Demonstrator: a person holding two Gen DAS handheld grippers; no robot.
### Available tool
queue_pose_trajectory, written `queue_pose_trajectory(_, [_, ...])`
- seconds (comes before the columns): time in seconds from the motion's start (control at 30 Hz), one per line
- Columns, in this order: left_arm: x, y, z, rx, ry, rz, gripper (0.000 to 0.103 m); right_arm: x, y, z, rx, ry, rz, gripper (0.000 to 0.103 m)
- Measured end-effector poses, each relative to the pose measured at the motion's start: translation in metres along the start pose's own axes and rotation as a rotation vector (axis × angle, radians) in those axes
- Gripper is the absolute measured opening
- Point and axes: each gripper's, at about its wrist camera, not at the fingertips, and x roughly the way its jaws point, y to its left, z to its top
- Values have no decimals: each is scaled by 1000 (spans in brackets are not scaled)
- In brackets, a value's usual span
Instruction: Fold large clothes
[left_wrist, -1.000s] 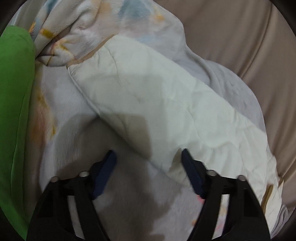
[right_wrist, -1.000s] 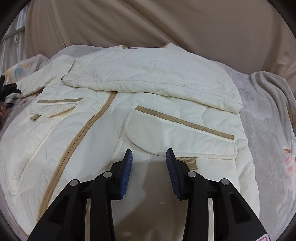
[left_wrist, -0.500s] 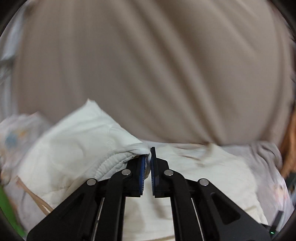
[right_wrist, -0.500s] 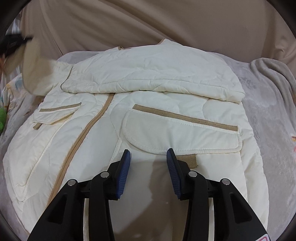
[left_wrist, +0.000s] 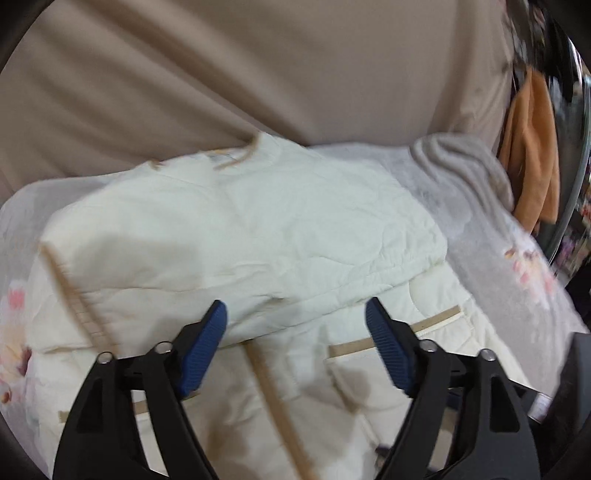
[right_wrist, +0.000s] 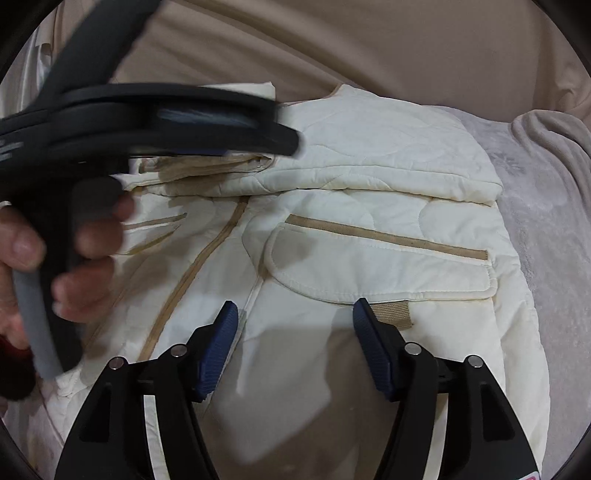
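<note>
1. Lowest in the right wrist view, the right gripper (right_wrist: 293, 314) has its blue-padded jaws standing apart with nothing between them, poised over the lower front panel of the cream quilted jacket (right_wrist: 332, 369).
2. In the left wrist view the left gripper (left_wrist: 295, 314) likewise has its jaws wide apart and empty, just above the edge of a folded-over sleeve (left_wrist: 240, 236).
3. The jacket lies front-up on a pale grey blanket (right_wrist: 535, 221). Its long axis runs from the bottom of the right wrist frame up to the collar (right_wrist: 343, 90) at upper centre, so the hem is near and the neck is far.
4. A tan zipper strip (right_wrist: 192, 266) runs diagonally from lower left to upper centre, and a flap pocket (right_wrist: 380, 266) with tan trim sits right of centre.
5. Across the jacket's upper part the sleeve lies folded crosswise, at right angles to the long axis.
6. At the left of the right wrist frame a hand (right_wrist: 55, 266) grips the handle of the blurred left gripper, which reaches over the jacket's upper left.
7. Farthest off, a beige cloth backdrop (left_wrist: 258, 66) fills the top, and an orange cloth (left_wrist: 532, 147) hangs at the upper right of the left wrist view.
</note>
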Motion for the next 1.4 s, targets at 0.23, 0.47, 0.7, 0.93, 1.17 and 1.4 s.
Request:
queue_pose_trajectory(0.23, [-85,108,-8,-241,-94,12,93,-21,32,17,-168,-96,-117,65])
queue_pose_trajectory(0.47, [-58,197,-26,-469,5,155,91,27,120,78,-482,-114,-135,67])
queue_pose_trajectory(0.7, [-14,219,-40,-486,101,205,85,94,137,119,-435,-35,-101,3])
queue_pose_trajectory(0.93, [-17,218,-49,-426,94,236,84,29,-40,150,206,-149,9,5])
queue_pose_trajectory(1.17, [-33,206,-43,-564,69,8,85,61,-162,104,600,-20,107,18])
queue_pose_trajectory(1.4, [-1,218,-44,-706,148,-63,88,60,-146,116,519,-45,89,51])
